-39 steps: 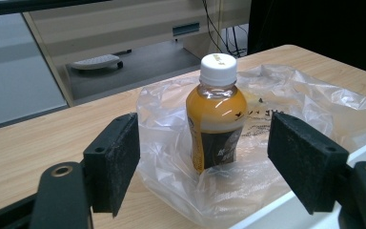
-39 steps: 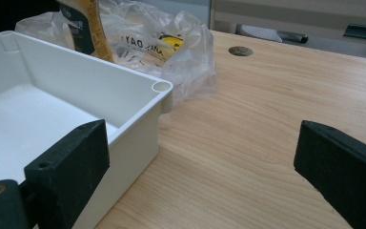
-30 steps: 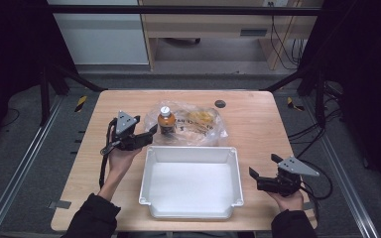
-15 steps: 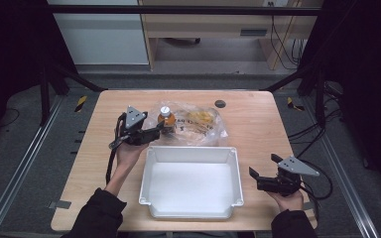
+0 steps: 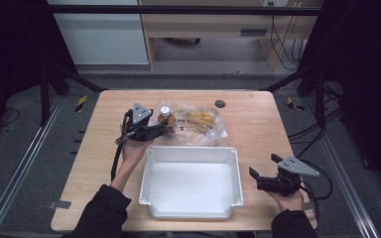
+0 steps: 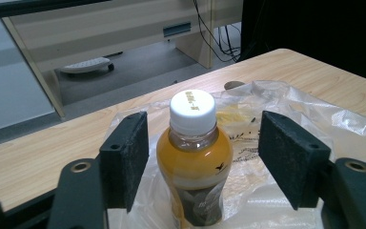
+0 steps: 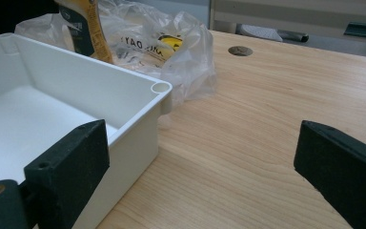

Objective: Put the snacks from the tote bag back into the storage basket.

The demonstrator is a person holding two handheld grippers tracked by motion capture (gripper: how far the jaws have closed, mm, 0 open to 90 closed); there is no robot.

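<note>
One small clear plastic bottle of orange drink with a white screw cap [image 6: 192, 157] is standing upright on the light wooden counter [image 5: 258, 129], toward its far left part, just behind the far left corner of the white tray. It is sitting between the two black jaws of the left gripper [image 6: 214, 160], which are spread apart; a gap is showing on each side of the bottle, so the gripper is released and not pressing it. In the high view the left gripper [image 5: 161, 130] is reaching in from the bottle's left, the left forearm angling up from the near edge and the hand curled around the gripper's body, the grey plate on top.

One crumpled clear plastic bag with yellow contents [image 5: 201, 124] is lying right behind and beside the bottle, touching it.

One empty white rectangular plastic tray [image 5: 191, 148] is sitting at the near middle of the counter.

The right gripper [image 5: 263, 174] is resting low near the counter's near right corner, well apart from the bottle, just beside the tray's right wall, jaws spread wide and grasping nothing.
</note>
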